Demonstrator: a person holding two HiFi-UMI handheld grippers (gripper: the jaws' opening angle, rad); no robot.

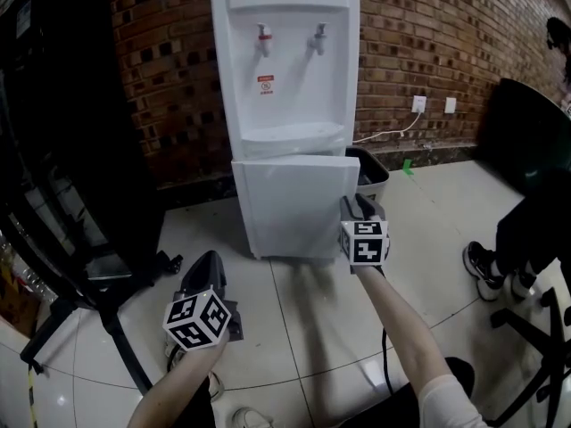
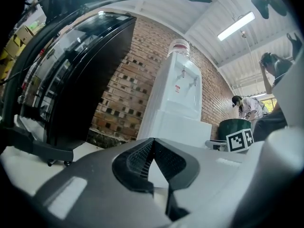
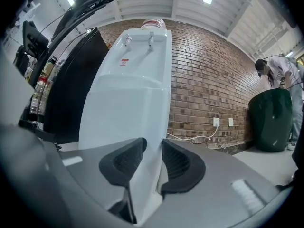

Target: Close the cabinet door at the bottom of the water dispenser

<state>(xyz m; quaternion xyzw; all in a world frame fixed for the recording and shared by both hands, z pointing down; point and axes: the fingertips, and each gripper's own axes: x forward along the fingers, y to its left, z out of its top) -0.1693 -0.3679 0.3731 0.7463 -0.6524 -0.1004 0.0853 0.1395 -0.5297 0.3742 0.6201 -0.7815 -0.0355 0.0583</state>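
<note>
The white water dispenser [image 1: 285, 61] stands against the brick wall. Its bottom cabinet door [image 1: 290, 208] hangs a little ajar, with the free right edge swung out. My right gripper [image 1: 357, 205] is level at that edge. In the right gripper view the door [image 3: 123, 113] fills the gap between the two pads, so this gripper [image 3: 153, 148] is shut on the door's edge. My left gripper [image 1: 205, 259] hangs low to the left of the dispenser, away from it. In the left gripper view its jaws [image 2: 151, 141] meet at the tips and hold nothing.
A tall black glass-fronted cabinet [image 1: 71, 132] on a stand [image 1: 107, 310] fills the left. A black bin [image 1: 375, 172] sits right of the dispenser, below a socket and cable [image 1: 417, 105]. A person's shoes [image 1: 486, 266] and a chair base [image 1: 535, 328] are at the right.
</note>
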